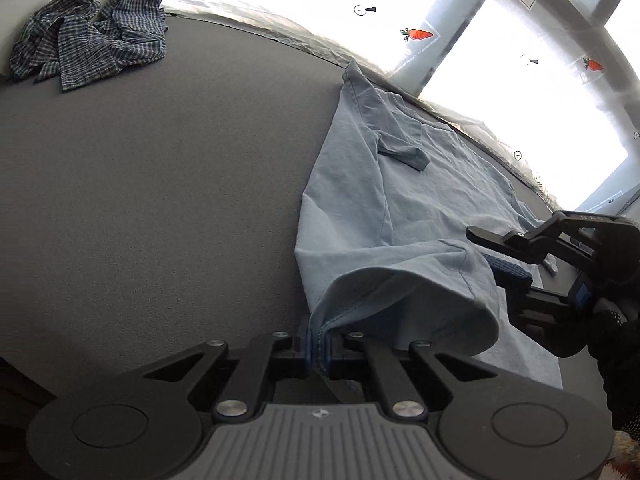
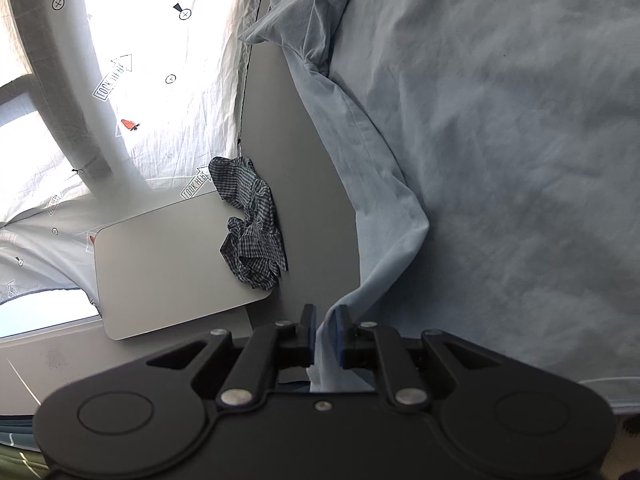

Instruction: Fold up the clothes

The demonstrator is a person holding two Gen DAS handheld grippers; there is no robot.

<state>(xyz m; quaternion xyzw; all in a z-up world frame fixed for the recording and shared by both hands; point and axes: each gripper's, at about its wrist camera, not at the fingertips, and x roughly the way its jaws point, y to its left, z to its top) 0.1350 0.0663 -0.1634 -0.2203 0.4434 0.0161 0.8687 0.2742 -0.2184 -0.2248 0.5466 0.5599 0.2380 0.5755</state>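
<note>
While the left tool (image 1: 319, 345) pinches shut on the hem of the pale blue cotton T-shirt (image 1: 400, 208), which lies on the right of the dark grey desk (image 1: 180, 200), the right tool (image 2: 325, 330) grips its near edge with the jaws slightly apart. That looser hold could let the cloth slip, or uneven pulling could skew the fold.

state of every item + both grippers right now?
left gripper: shut on blue shirt hem
right gripper: fabric between its pads, narrow gap showing; looks shut on blue shirt
blue shirt: partly spread on the table, near edge lifted, one sleeve folded over
plaid shirt: crumpled in a heap, untouched, at the table's far corner
table: grey top, holding both garments
</note>
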